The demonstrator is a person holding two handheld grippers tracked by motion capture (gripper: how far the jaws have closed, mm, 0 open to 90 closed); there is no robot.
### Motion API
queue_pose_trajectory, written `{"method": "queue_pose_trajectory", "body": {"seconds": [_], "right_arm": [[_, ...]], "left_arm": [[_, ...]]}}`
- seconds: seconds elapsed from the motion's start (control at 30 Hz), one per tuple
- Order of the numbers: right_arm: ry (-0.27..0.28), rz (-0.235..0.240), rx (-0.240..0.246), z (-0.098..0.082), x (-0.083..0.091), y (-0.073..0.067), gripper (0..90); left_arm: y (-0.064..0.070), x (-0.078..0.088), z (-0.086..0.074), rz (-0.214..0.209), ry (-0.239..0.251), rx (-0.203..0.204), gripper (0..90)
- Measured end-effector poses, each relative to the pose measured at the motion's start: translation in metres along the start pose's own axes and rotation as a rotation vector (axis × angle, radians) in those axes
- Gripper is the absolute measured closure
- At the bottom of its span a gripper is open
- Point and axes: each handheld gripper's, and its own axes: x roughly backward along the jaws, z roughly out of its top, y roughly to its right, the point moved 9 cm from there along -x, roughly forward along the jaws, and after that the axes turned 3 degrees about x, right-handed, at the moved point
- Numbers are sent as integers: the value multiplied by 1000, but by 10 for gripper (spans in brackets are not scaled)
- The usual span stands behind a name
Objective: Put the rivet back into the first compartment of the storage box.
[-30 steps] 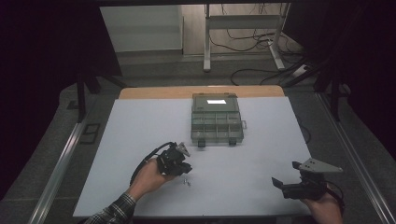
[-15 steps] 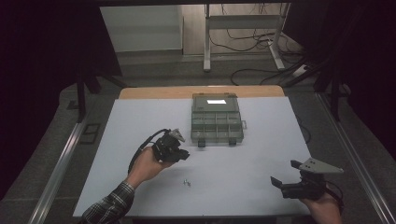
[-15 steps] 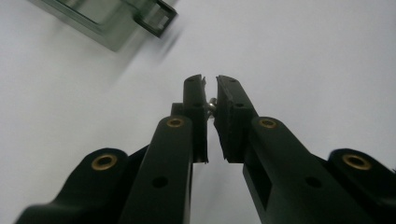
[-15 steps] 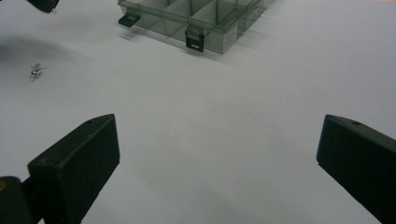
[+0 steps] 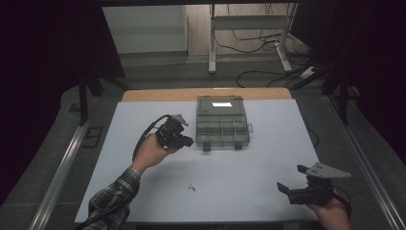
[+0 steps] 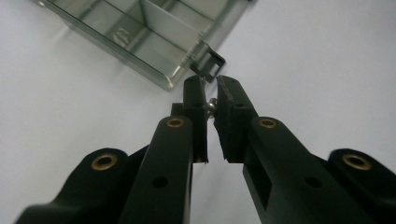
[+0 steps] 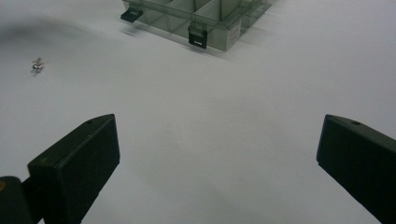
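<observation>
Two jaws of your left gripper [image 6: 211, 93] pinched what looked like a small metal screw [image 6: 212, 105] beside the organizer box [image 5: 221, 121]; your right gripper [image 5: 293, 180] stood wide apart, empty.

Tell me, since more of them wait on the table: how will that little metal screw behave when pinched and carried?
The screw looks tiny, hard and shiny, so it may slip or twist between the left gripper's jaws. It is probably very light. The loose screws on the table could roll or skid if nudged.
</observation>
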Motion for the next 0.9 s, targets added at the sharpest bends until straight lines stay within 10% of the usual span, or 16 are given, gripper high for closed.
{"method": "queue_pose_trajectory", "body": {"seconds": [0.9], "right_arm": [[5,13,14,1,-1,-2,0]], "left_arm": [[-43,-10,57,26,51,44,835]]}}
